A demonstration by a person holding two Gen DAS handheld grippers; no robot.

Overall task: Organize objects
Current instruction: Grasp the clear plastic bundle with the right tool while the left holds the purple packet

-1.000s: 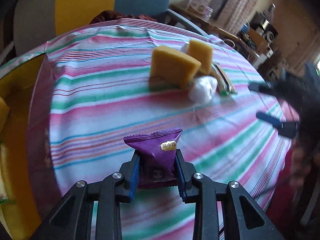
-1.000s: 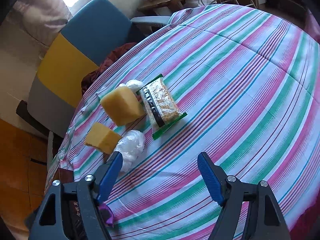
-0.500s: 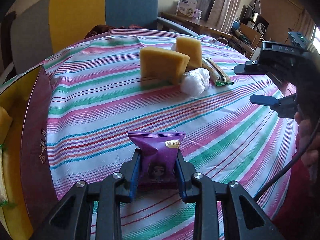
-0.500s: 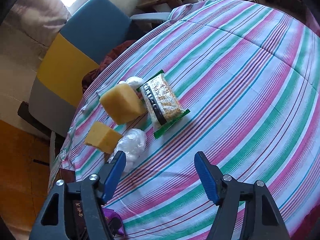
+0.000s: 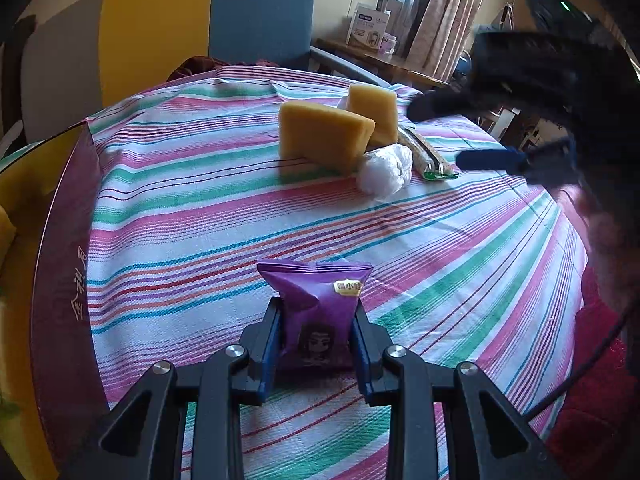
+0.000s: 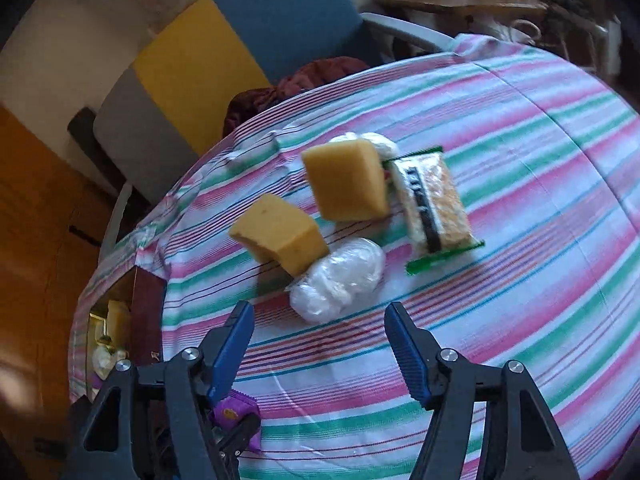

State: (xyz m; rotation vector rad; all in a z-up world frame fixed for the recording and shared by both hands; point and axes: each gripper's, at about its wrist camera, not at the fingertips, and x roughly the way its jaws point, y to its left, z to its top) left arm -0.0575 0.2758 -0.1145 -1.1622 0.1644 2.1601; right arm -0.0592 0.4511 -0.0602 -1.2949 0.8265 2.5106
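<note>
We hold the purple snack packet upright in our left claw, whose blue pads press on both its sides, low over the near part of the striped surface. Our right claw hangs with its fingers spread wide apart and nothing between them, just short of the white plastic-wrapped bundle. That bundle touches the nearer yellow sponge; a second yellow sponge stands behind it, beside the green-edged cracker pack. In the left wrist view a maroon-rimmed box sits at the surface's left edge. A blue and yellow chair stands beyond the surface.
</note>
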